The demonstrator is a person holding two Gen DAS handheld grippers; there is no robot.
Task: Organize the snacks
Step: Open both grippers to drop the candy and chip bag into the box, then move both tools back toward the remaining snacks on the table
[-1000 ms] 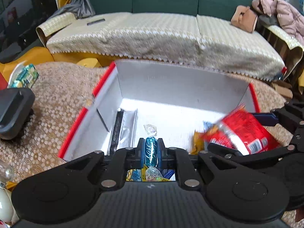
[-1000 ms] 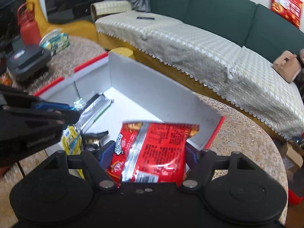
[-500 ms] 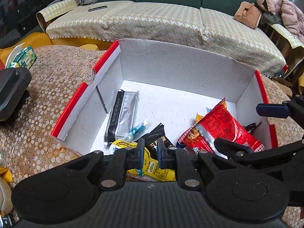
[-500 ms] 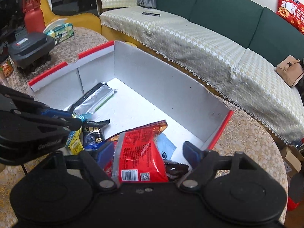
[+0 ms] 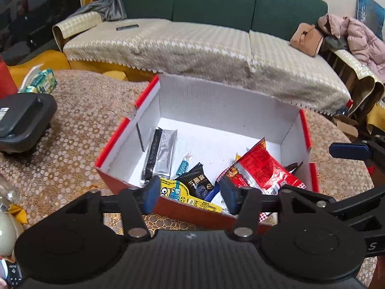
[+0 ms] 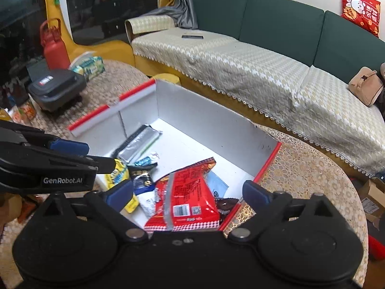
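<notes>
- Here, in the left wrist view, the left tool hangs above the near wall of the red box, its jaws opening with nothing between the pads.
- Inside the box, a silver bar lies at about ten o'clock, with a small blue candy just beside it toward the middle.
- A black sesame packet and a yellow packet sit at six o'clock against the near wall, and a red chip bag leans at four o'clock.
- One blue fingertip of the other tool shows at three o'clock, outside the box.
- On the counter, a black case lies well apart at nine o'clock.

- Now, in the right wrist view, the right tool has its jaws opening wide; the red chip bag lies in the box below them, and the pads do not press on it.
- The left tool reaches in from nine o'clock, above the yellow packet.
- The silver bar lies at eleven o'clock in the red box.

- Judging by this, both snacks are released and the step in hand is pulling clear. To do it well, lift each tool straight up past the walls before swinging away, so no pad snags a wrapper or drags the box, and keep the two tools apart while turning to the next snack.
</notes>
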